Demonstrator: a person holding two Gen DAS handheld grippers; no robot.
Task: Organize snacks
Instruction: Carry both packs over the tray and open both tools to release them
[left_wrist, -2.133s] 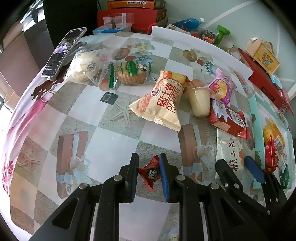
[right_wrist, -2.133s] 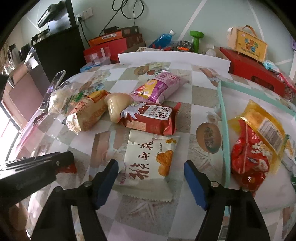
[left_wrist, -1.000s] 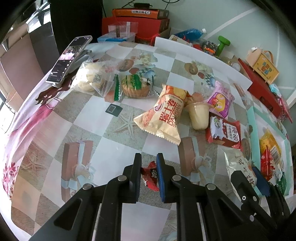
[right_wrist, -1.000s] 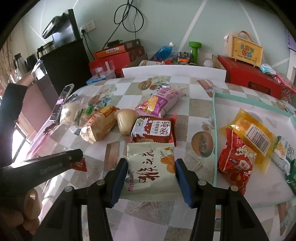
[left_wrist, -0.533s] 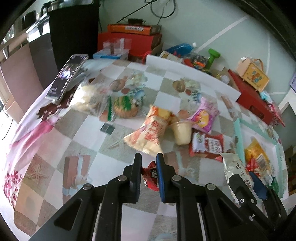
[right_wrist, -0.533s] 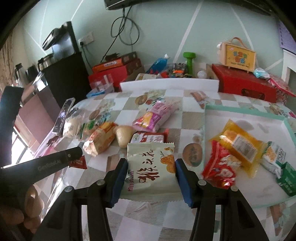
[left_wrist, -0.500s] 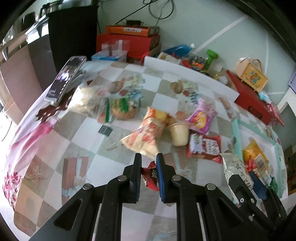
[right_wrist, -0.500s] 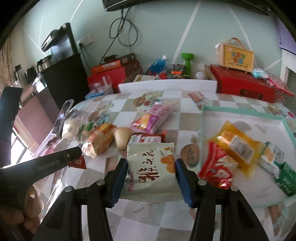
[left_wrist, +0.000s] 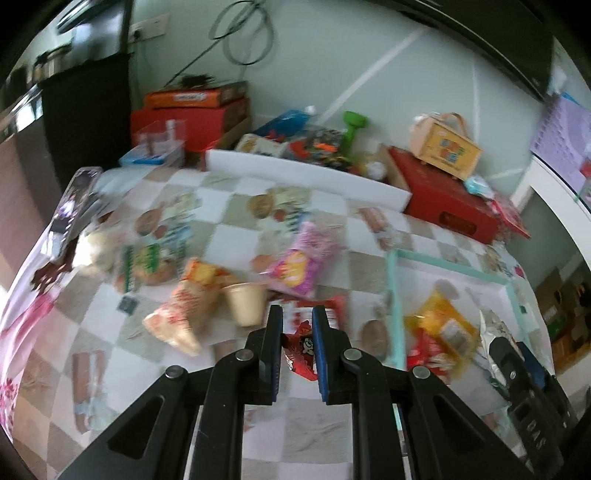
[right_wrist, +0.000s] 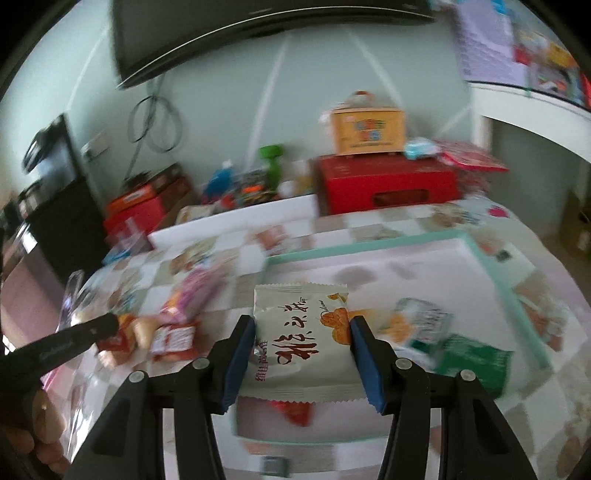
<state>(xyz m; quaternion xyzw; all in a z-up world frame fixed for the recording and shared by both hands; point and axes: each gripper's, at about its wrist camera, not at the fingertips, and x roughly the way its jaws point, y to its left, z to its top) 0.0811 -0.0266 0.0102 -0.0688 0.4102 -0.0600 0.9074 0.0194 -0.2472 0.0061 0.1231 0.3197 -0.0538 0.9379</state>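
Room: green walls are standing behind a table (left_wrist: 236, 229) with a checked cloth, and boxes and toys are piling up at the far edge.

Left view, tool: the left gripper (left_wrist: 297, 334) is squeezing tight on a small red candy (left_wrist: 301, 350), and only a corner of the wrapper is sitting between the jaws.

Left view, snacks: an orange bag (left_wrist: 184, 310), a pudding cup (left_wrist: 245, 302), and a pink bag (left_wrist: 299, 258) are lying loose on the cloth, while the tray (left_wrist: 447, 260) with the green rim is waiting on the right with a yellow bag (left_wrist: 441, 321) inside.

Left view, worry: the candy is looking ready to slip out, because the grip is so thin and the picture is blurring as if the hand is going fast.

Right view, tool: the right gripper (right_wrist: 302, 334) is pinching the white snack bag (right_wrist: 301, 339) by its two sides, and the bag is hanging over the tray (right_wrist: 369, 247).

Right view, tray: a green packet (right_wrist: 472, 362) and a box-like snack (right_wrist: 421, 325) are lying under and beside the white bag.

Right view, worry: the puffy bag is bending between the jaws, so it may pop free early and land on the rim or on the packets, or get crushed.

Both tools: the left gripper (right_wrist: 107, 325) is coming close on the left side, so the two may bump over the tray.
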